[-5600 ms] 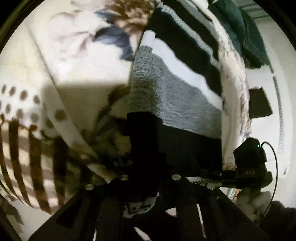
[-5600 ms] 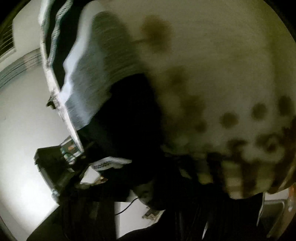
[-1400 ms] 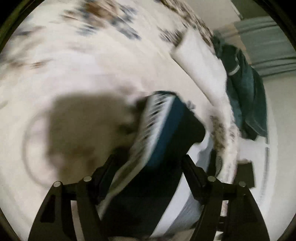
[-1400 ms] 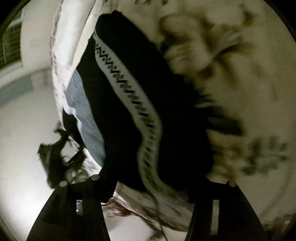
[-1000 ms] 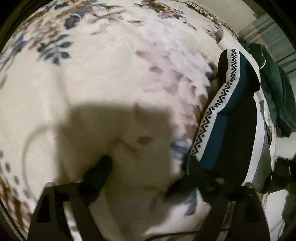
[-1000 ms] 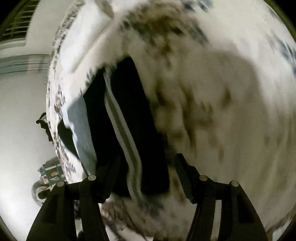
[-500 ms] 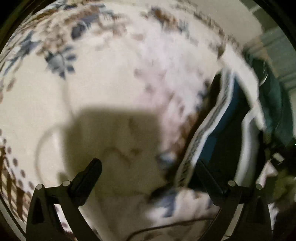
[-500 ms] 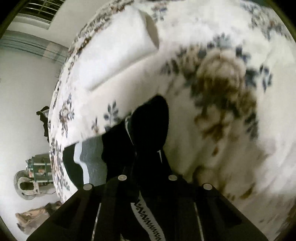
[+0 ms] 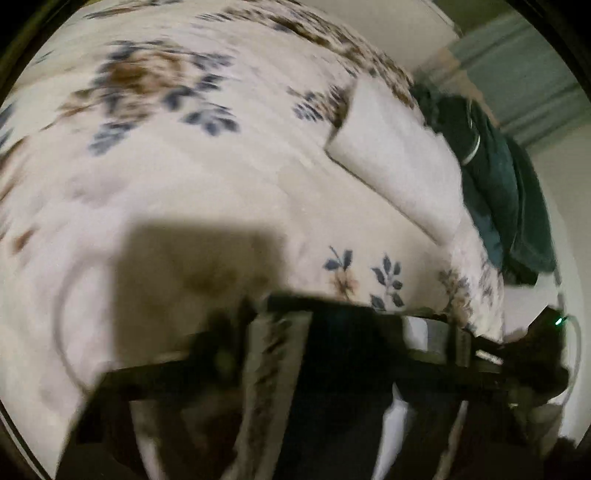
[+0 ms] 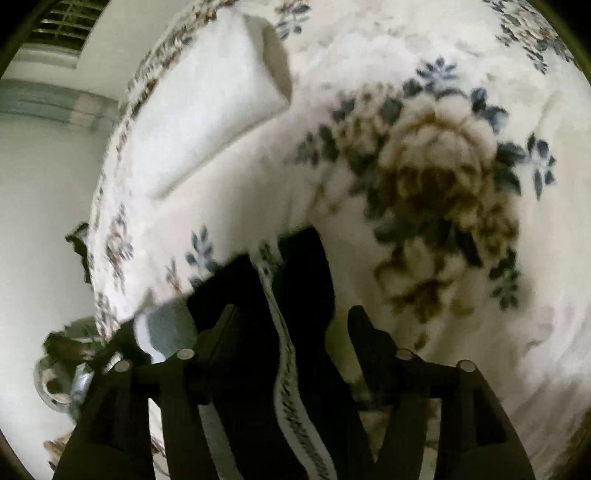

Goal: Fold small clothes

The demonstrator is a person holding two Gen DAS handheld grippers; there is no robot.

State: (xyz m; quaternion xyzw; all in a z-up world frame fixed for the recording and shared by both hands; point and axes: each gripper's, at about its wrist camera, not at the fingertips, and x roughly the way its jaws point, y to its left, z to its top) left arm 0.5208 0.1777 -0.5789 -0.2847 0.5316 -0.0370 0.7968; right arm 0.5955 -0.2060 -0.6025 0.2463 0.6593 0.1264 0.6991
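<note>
My right claw [image 10: 291, 314] is opening off the folded garment [image 10: 295, 280] it pinched, my left claw [image 9: 325, 332] closing over it; fold looks finished.

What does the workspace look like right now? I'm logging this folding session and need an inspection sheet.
Surface: floral blanket on a bed.
Job's things: dark striped garment, lying between both grippers' fingers.
Clutter: white pillow; dark green clothing at the bed's edge.
Grippers: left gripper closing around the garment, blurred; right gripper opening, garment between its fingers.
Cables: thin cable at the left wrist view's right edge.
Surroundings: pale wall, slatted window.
</note>
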